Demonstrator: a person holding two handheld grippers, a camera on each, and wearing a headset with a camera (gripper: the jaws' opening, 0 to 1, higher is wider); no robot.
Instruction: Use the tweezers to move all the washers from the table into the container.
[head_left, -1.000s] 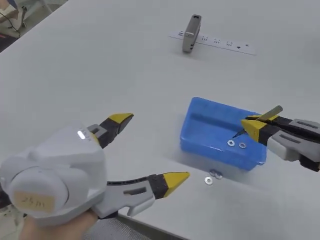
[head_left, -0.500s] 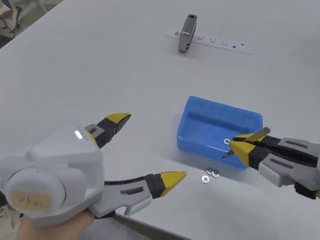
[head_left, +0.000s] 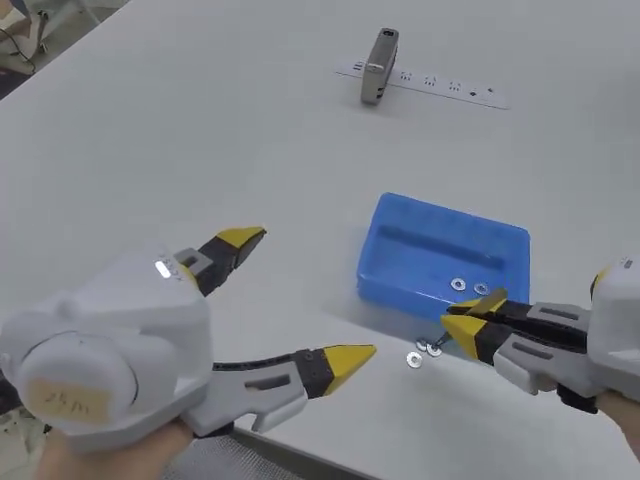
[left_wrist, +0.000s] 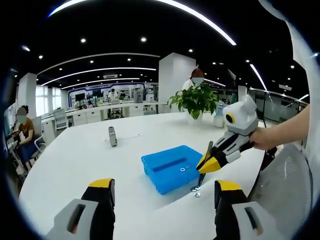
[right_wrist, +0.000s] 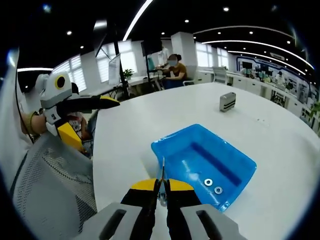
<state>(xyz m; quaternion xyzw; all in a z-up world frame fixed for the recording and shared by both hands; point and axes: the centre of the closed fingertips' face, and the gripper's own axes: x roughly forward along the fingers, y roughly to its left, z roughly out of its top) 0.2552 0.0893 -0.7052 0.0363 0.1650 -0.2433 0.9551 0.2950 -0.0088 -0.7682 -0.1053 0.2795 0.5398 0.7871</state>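
Your right gripper (head_left: 458, 328) is pinched narrow on the thin metal tweezers (head_left: 438, 343). Their tips are down near two flat, shiny ring washers (head_left: 415, 359). Those lie on the smooth white tabletop (head_left: 200, 130), just beside the near wall of the blue plastic container (head_left: 395, 245) and close to the tabletop's near edge. Two more washers (head_left: 458, 285) lie on the rectangular container's floor. Your left gripper (head_left: 305, 295) is spread wide, holding nothing, over bare tabletop left of the container.

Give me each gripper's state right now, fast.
Left gripper: open, holding nothing.
Right gripper: shut on the tweezers.
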